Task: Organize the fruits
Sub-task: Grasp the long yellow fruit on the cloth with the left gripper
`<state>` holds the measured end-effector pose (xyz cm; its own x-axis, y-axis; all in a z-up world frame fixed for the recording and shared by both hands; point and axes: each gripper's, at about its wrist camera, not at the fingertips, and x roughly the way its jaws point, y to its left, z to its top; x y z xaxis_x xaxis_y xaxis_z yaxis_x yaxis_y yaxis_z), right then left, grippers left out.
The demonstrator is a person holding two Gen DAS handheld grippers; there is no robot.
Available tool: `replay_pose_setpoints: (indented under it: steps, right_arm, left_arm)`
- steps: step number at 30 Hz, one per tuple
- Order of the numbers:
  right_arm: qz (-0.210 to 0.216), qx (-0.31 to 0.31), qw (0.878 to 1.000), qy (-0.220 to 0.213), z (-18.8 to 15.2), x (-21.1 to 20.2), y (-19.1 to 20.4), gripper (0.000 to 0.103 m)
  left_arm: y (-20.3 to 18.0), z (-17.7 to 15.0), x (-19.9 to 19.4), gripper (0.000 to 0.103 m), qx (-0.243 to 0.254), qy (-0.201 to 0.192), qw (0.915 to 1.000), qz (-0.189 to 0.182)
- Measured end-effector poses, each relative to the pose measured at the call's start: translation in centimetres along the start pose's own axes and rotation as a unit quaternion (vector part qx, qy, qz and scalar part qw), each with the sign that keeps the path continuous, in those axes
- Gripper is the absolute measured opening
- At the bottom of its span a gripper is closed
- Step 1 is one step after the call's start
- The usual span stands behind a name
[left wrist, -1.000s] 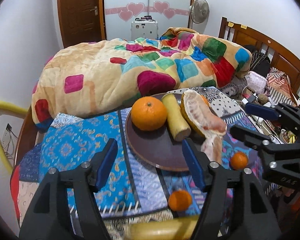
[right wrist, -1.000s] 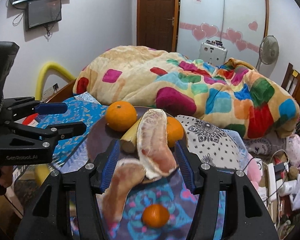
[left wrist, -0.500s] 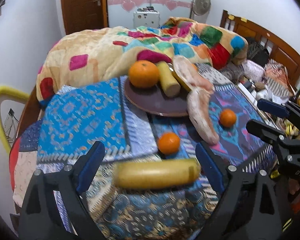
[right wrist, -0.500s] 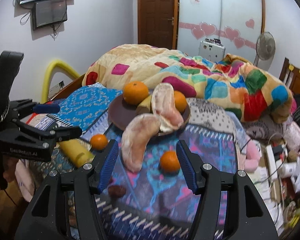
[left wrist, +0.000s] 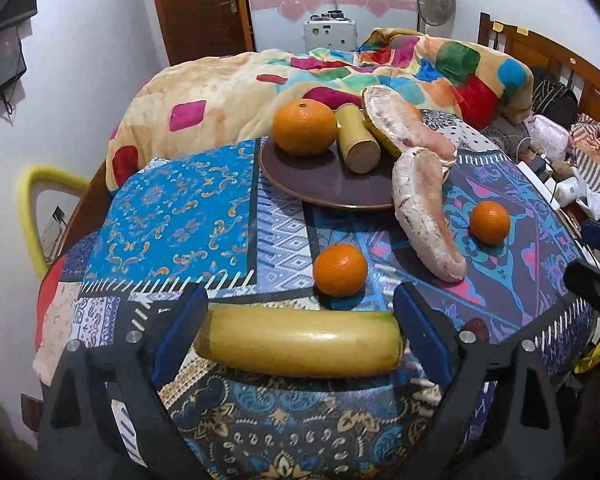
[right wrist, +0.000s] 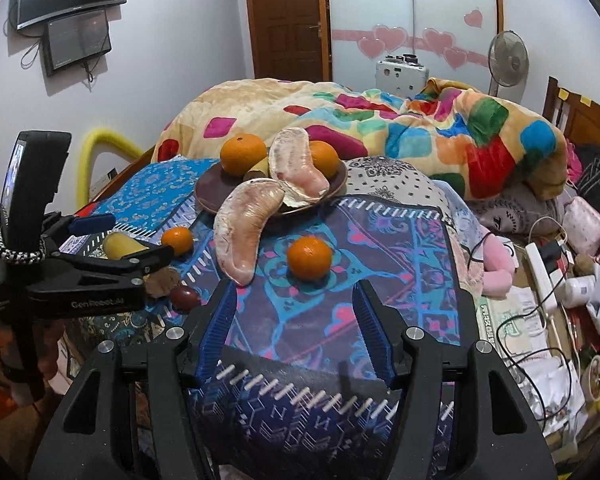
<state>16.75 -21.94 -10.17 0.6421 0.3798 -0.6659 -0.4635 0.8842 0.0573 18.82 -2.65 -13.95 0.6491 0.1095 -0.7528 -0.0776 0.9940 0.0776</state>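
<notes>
A brown plate (left wrist: pixel 324 184) on the patterned tablecloth holds a large orange (left wrist: pixel 304 127), a yellow banana piece (left wrist: pixel 356 140) and a pomelo segment (left wrist: pixel 396 128). A second pomelo segment (left wrist: pixel 424 216) leans off the plate onto the cloth. Two small oranges (left wrist: pixel 340 270) (left wrist: pixel 490 222) lie on the cloth. A long yellow banana piece (left wrist: pixel 300 344) lies crosswise between the open jaws of my left gripper (left wrist: pixel 300 340). My right gripper (right wrist: pixel 296 332) is open and empty, just short of a small orange (right wrist: pixel 310 258).
A small dark red fruit (right wrist: pixel 185 297) and a brown lump (right wrist: pixel 164 280) lie near the table's front left edge. A bed with a colourful blanket (right wrist: pixel 380 128) stands behind. Cables and clutter (right wrist: pixel 548 280) lie at the right.
Both grippers have pulled back from the plate toward the table's near edge. The long banana piece now lies between my left jaws. The second pomelo segment rests off the plate.
</notes>
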Motion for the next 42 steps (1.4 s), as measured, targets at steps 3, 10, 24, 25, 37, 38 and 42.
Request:
replay_pose_setpoints:
  steps: [3, 10, 24, 25, 37, 38, 42]
  right_arm:
    - [0.001, 0.003, 1.0, 0.0, -0.2, -0.2, -0.3, 0.057]
    - [0.013, 0.008, 1.0, 0.003, -0.7, 0.0, 0.1, 0.057]
    - [0.023, -0.007, 1.0, 0.007, -1.7, 0.2, 1.4, 0.057]
    - [0.023, -0.008, 1.0, 0.008, -1.8, 0.2, 1.3, 0.057]
    - [0.014, -0.009, 1.0, 0.01, -1.9, 0.6, 0.5, 0.057]
    - [0.013, -0.009, 1.0, 0.01, -1.8, 0.7, 0.4, 0.057]
    - [0.018, -0.009, 1.0, 0.01, -1.6, 1.0, 0.5, 0.057]
  left_arm:
    - [0.8, -0.7, -0.7, 0.095, 0.0, -0.007, 1.0, -0.001]
    - [2.3, -1.8, -2.0, 0.097, -0.022, 0.007, 0.9995, -0.022]
    - [2.8, -1.6, 0.1, 0.103, -0.112, 0.055, 0.9884, -0.086]
    - [2.7, -1.3, 0.4, 0.103, -0.117, 0.058, 0.9872, -0.091]
    - [0.9, -0.6, 1.6, 0.044, -0.056, 0.081, 0.9893, -0.108]
    - [1.4, -0.8, 1.4, 0.038, -0.054, 0.083, 0.9891, -0.109]
    - [3.0, -1.7, 0.7, 0.026, -0.04, 0.087, 0.9899, -0.104]
